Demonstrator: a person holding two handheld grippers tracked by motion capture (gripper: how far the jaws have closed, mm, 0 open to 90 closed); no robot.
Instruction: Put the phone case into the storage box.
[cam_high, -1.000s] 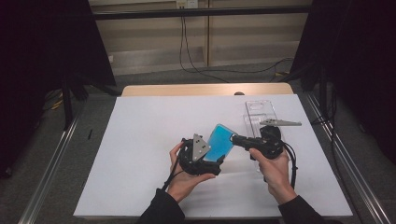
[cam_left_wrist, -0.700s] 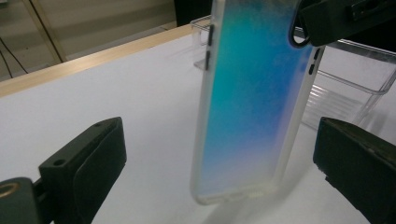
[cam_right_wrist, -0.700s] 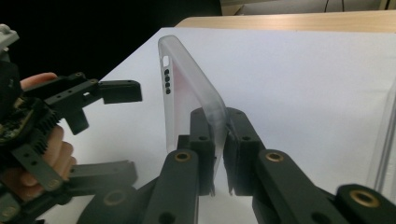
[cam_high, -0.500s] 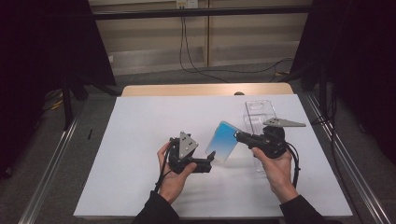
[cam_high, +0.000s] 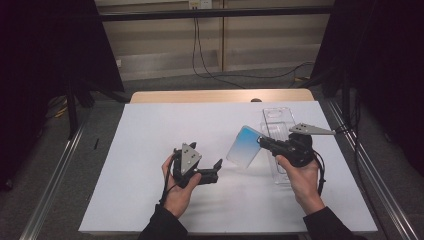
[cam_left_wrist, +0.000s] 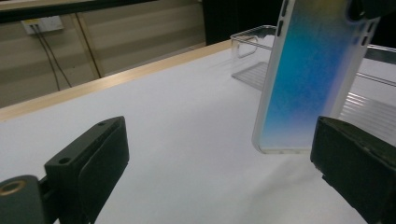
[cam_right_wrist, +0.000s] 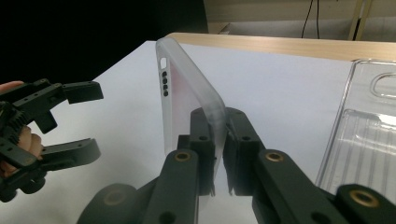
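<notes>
My right gripper (cam_high: 261, 142) is shut on one end of a phone case (cam_high: 244, 146) with a blue-to-white gradient back, holding it tilted above the white table (cam_high: 150, 130). In the right gripper view the case (cam_right_wrist: 187, 88) stands on edge, pinched between the jaws of that gripper (cam_right_wrist: 220, 119). My left gripper (cam_high: 214, 171) is open with nothing between its jaws, a short way left of the case. In the left gripper view the case (cam_left_wrist: 308, 70) hangs just beyond the open gripper (cam_left_wrist: 219, 130). The right gripper view also shows the left gripper (cam_right_wrist: 93, 119).
A clear plastic packaging tray (cam_high: 278, 122) lies flat on the table's right side, under and behind my right hand; it also shows as the tray (cam_right_wrist: 369, 121) and the tray (cam_left_wrist: 252, 51). A wooden strip (cam_high: 220, 96) runs along the table's far edge.
The two grippers have drawn apart: the left one has moved left and away from the case, now open and empty. The right one has carried the case slightly right.
</notes>
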